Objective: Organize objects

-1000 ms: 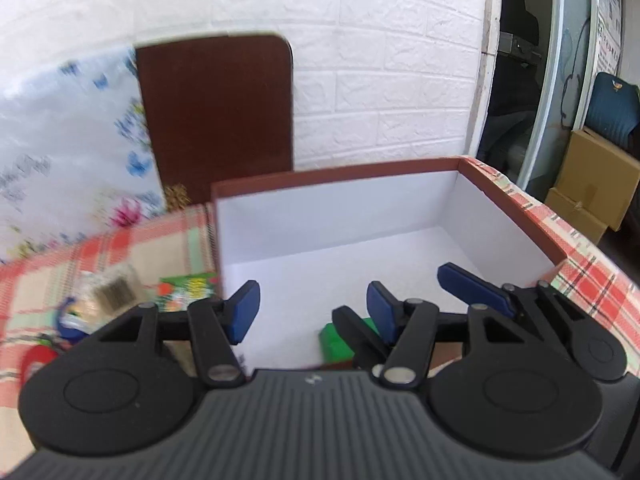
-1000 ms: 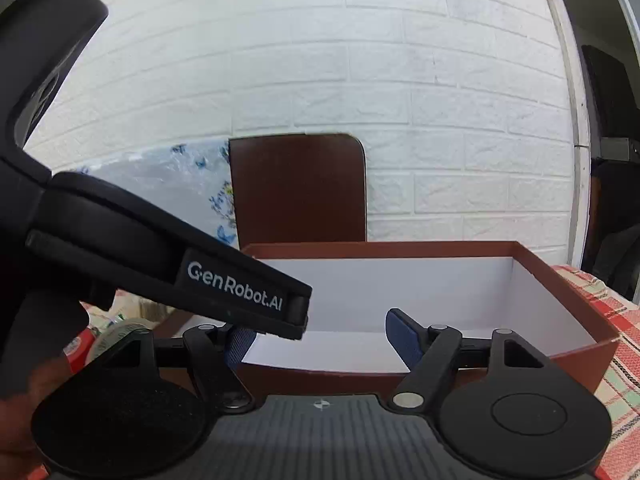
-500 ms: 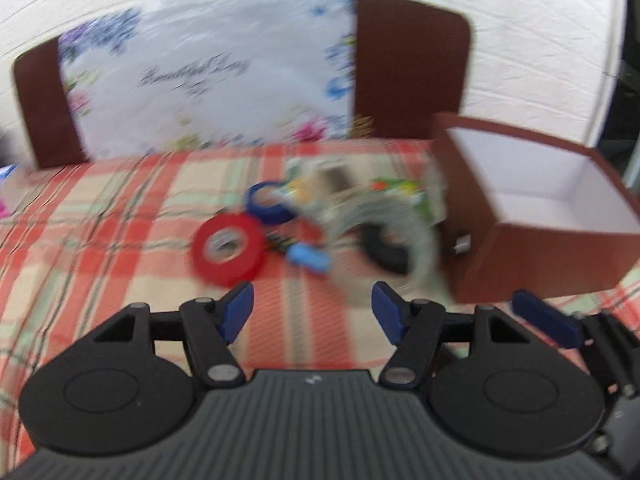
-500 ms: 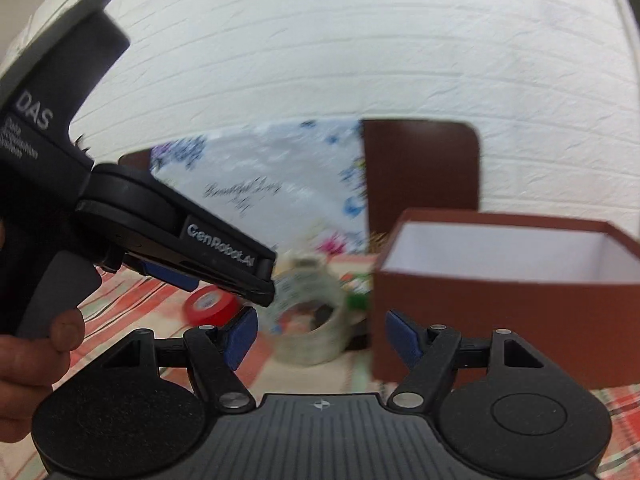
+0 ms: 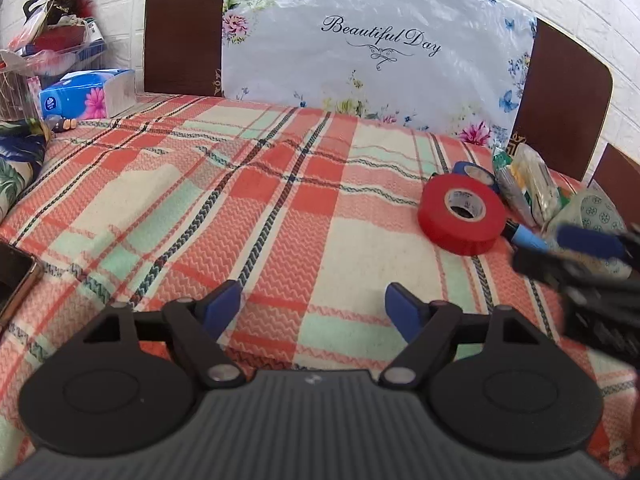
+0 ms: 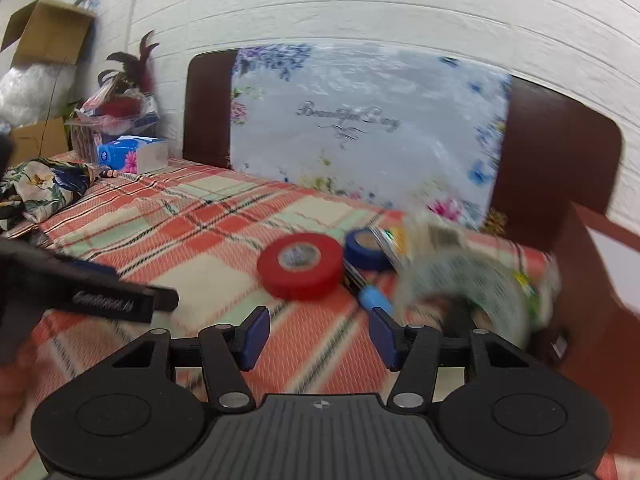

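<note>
A red tape roll point(image 5: 461, 213) lies on the plaid cloth, also in the right wrist view point(image 6: 300, 264). Behind it lie a blue tape roll point(image 6: 366, 249), a blue-capped marker point(image 6: 374, 298), a patterned clear tape roll point(image 6: 476, 284) and plastic-wrapped items point(image 5: 532, 184). The brown box point(image 6: 600, 280) stands at the right. My left gripper point(image 5: 316, 310) is open and empty over bare cloth, left of the pile. My right gripper point(image 6: 318, 336) is open and empty just in front of the red roll and marker; it shows blurred at the right of the left wrist view point(image 5: 584, 248).
A floral board point(image 5: 372, 60) leans on brown chair backs behind the table. A tissue box point(image 5: 86, 94), a basket of items point(image 5: 52, 40) and floral fabric point(image 6: 44, 188) sit at the far left. A phone point(image 5: 14, 276) lies at the left edge.
Both grippers swung left, away from the brown box and toward the pile of tape rolls. The left one left the box interior and is now over bare cloth.
</note>
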`<control>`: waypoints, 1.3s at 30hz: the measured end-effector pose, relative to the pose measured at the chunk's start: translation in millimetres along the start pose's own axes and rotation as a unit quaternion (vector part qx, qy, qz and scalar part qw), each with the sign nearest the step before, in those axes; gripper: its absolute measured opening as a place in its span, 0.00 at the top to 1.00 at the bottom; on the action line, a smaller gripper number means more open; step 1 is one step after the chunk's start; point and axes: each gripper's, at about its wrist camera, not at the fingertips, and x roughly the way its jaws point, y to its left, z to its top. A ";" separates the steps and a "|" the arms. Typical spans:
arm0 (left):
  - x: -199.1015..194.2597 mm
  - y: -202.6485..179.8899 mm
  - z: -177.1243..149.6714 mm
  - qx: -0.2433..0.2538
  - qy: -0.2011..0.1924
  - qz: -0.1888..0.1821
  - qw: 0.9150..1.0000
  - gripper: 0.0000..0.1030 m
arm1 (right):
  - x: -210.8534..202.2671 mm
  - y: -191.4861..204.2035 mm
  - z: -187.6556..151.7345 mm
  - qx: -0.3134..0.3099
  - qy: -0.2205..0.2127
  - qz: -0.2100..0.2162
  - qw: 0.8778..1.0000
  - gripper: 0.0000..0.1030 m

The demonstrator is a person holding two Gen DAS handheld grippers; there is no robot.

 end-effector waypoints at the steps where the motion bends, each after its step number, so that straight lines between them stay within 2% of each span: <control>1: -1.8 -4.8 -1.6 0.005 0.000 0.002 1.000 0.20 | 10.9 2.3 7.4 -0.005 0.002 -0.003 1.000 0.49; 4: 0.8 -9.9 -2.6 0.012 -0.001 0.005 1.000 0.19 | 50.5 7.8 23.9 -0.032 0.012 -0.013 0.999 0.41; 5: 1.5 -9.6 -2.6 0.011 -0.002 0.004 1.000 0.18 | 62.6 10.2 26.2 -0.043 0.021 -0.016 0.999 0.28; 6: 1.2 -9.0 -5.1 0.010 -0.003 0.004 1.000 0.18 | 70.2 10.8 27.6 -0.048 0.019 -0.016 0.999 0.20; 7: 1.7 -9.0 -5.2 0.011 -0.003 0.004 1.000 0.18 | 73.7 12.3 27.9 -0.051 0.013 -0.020 0.998 0.21; 9: 0.9 -9.8 -6.2 0.010 -0.004 0.005 1.000 0.17 | 78.4 16.2 30.0 -0.060 0.016 -0.011 0.998 0.33; 14: 0.8 -14.0 -7.3 0.021 -0.003 0.011 1.000 0.16 | 58.4 21.7 23.2 -0.064 0.015 -0.017 0.998 0.33; 17: 0.1 -15.5 -7.4 0.021 -0.003 0.011 1.000 0.16 | 36.4 9.6 14.8 -0.029 0.018 -0.027 0.999 0.61; 18: 0.4 -15.5 -7.4 0.022 -0.003 0.012 1.000 0.16 | 29.4 6.9 9.9 -0.015 0.024 -0.018 0.999 0.80; 20: -0.2 -17.0 -7.6 0.027 -0.002 0.015 1.000 0.16 | 15.1 -0.7 -1.2 0.003 0.043 -0.002 0.999 0.86; 21: -0.4 -17.1 -7.7 0.029 -0.002 0.017 0.999 0.15 | 10.9 -1.6 -8.1 -0.001 0.056 -0.010 0.998 0.86; 23: -1.1 -17.0 -7.7 0.030 -0.002 0.018 0.999 0.15 | 0.6 -4.4 -15.6 0.000 0.054 -0.006 0.999 0.85; 25: -1.4 -17.1 -7.8 0.030 -0.001 0.020 0.999 0.15 | -9.0 -5.1 -13.3 -0.001 0.041 -0.003 0.999 0.83; 26: -1.7 -17.3 -7.8 0.031 -0.001 0.020 0.999 0.15 | -12.4 -3.9 -11.6 -0.005 0.032 -0.002 0.999 0.75; 27: -1.8 -17.2 -7.8 0.030 -0.001 0.021 0.999 0.15 | -14.0 -1.6 -9.5 -0.012 0.025 -0.001 1.000 0.58; 29: -1.7 -16.7 -7.6 0.030 -0.002 0.020 0.999 0.15 | -12.0 6.2 -5.7 -0.034 0.014 -0.002 0.999 0.47; 32: -1.5 -15.6 -7.2 0.027 -0.002 0.017 0.999 0.15 | 3.3 16.2 0.8 -0.062 0.016 -0.006 0.998 0.41; 37: -1.9 -12.7 -7.4 0.016 -0.005 0.012 1.000 0.15 | 39.8 16.0 7.1 -0.054 0.038 -0.020 0.998 0.40; 39: -1.7 -12.0 -7.2 0.013 -0.006 0.009 1.000 0.15 | 48.7 17.9 10.7 -0.061 0.032 -0.025 0.997 0.30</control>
